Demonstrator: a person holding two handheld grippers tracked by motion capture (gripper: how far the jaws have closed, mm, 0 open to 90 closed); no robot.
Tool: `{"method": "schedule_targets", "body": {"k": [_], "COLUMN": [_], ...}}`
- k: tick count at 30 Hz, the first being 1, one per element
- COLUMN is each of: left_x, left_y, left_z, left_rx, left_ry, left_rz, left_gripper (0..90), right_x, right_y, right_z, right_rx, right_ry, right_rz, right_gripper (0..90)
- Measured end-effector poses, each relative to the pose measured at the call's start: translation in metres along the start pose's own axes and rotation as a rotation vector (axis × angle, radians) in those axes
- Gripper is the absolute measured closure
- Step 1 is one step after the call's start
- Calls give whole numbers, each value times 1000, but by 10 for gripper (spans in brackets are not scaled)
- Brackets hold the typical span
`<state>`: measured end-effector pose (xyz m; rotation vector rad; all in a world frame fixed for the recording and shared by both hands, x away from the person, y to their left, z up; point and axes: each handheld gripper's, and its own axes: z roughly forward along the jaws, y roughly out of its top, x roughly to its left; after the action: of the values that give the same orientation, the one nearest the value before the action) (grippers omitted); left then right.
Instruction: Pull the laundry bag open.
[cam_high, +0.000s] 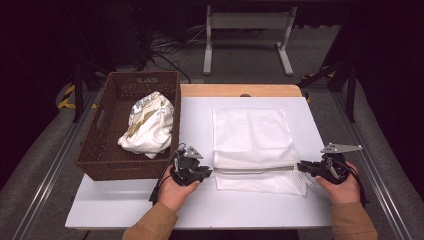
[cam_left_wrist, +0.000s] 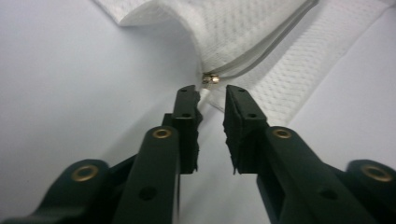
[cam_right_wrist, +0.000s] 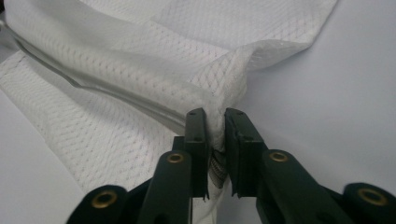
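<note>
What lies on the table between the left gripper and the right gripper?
In the high view, the white mesh bag spans the stretch between the left gripper and the right gripper, its zipper running from one to the other.

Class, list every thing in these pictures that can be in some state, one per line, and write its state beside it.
White mesh laundry bag: flat on the table, zip closed along its length.
Brown wicker basket: holds a crumpled white cloth.
Left tool: open, zip's metal end just beyond its tips, white tab between the jaws.
Right tool: bag's corner fabric between its jaws, grip uncertain.
</note>
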<state>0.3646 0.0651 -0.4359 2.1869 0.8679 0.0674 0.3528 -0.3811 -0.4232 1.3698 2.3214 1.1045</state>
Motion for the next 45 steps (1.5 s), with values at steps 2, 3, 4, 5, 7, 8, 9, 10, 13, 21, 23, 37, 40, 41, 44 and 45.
{"method": "schedule_targets", "body": {"k": [2,3,4,5,7,8,9,10,13,21,23,37,40,41,44,45], "left_x": [-7,-12,-16,-21,-25,-34,-34,-40,-45,-50,-49,-46,-46,-45,-41,-41], "left_y": [-1,-1,-1,-1,-1,-1,-1,-1,-1,-1,-2,1,2,2,3,3], "left_z": [-7,-9,-11,-11,-11,-8,-8,-5,1,24,31,39,39,40,40,40], "left_rx": [-17,-27,-31,-36,-36,-34,-34,-23,-3,63,87,91,94,93,87,87], "left_ry": [-2,-15,-24,-35,-45,-70,-70,-78,-83,-33,-15,-12,10,10,-7,-7], "left_rz": [36,53,82,104,130,192,192,247,294,364,378,362,355,347,312,312], "left_gripper": [709,701,682,658,602,568,541,512,481,438,436,762,844,872,894,897], "right_x": [0,1,1,2,3,6,7,8,12,17,16,18,18,18,19,19], "right_y": [1,1,2,3,3,5,5,6,7,6,6,5,6,6,6,6], "right_z": [-3,-4,-6,-8,-10,-14,-16,-17,-21,-24,-25,-25,-25,-26,-26,-26], "right_rx": [-14,-22,-28,-36,-42,-58,-66,-73,-92,-97,-103,-108,-109,-109,-111,-111], "right_ry": [-11,-12,-19,-31,-43,-51,-52,-51,-26,-7,-8,-8,-8,-8,-8,-8], "right_rz": [-2,0,-2,-7,-12,-15,-19,-26,-21,-32,-19,-20,-23,-23,-27,-27], "right_gripper": [700,680,661,643,627,599,593,586,574,562,559,557,559,561,562,562]}}
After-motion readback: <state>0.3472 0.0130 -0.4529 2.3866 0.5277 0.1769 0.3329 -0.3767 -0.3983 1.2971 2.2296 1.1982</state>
